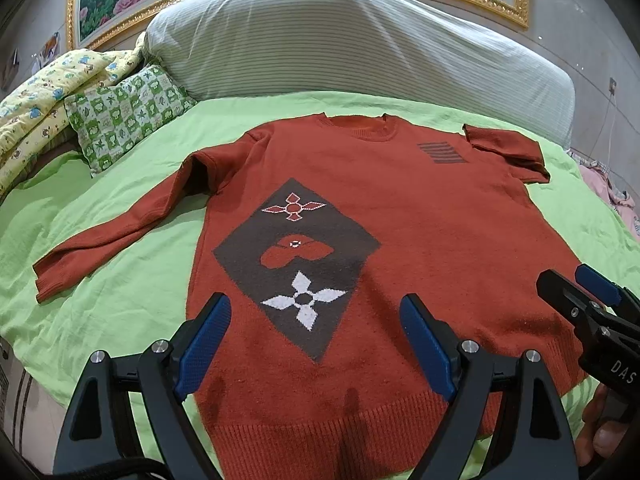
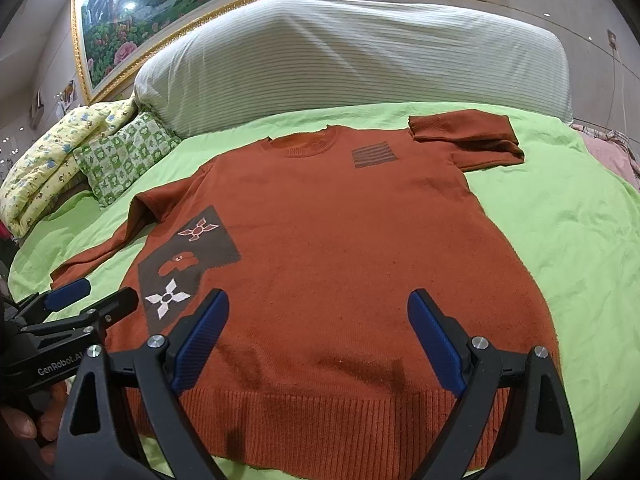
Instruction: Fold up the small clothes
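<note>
Both grippers, my left gripper (image 1: 316, 336) and right gripper (image 2: 318, 332), are hanging wide apart over the red sweater (image 1: 420, 220) lying flat at twelve o'clock on the green sheet (image 1: 120, 300).

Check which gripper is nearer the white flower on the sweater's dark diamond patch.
Left. The left gripper hovers open right over the white flower, which sits between its fingers. The right gripper hovers open over the plain sweater front, with the flower off to its left.
</note>
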Action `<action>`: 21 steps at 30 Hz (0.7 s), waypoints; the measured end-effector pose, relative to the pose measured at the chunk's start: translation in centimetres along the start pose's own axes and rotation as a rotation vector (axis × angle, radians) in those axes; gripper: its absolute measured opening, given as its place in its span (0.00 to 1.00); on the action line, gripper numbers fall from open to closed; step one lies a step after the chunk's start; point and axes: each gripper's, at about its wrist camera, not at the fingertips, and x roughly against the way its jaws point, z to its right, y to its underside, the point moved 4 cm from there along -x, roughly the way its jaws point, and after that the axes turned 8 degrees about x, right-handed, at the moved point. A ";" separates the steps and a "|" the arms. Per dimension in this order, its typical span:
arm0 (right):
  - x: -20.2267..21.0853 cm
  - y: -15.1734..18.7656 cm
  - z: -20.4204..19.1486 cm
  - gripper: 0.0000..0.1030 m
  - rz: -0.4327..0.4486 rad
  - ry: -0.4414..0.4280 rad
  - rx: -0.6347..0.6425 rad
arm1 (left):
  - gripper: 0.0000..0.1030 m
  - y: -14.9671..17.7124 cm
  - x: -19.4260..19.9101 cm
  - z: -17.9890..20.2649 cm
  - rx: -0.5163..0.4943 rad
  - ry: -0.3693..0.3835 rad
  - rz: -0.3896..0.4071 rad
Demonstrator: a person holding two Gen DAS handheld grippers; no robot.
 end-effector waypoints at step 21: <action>-0.1 0.1 -0.2 0.88 -0.003 -0.008 -0.002 | 0.84 0.0 -0.6 0.1 0.006 0.013 -0.017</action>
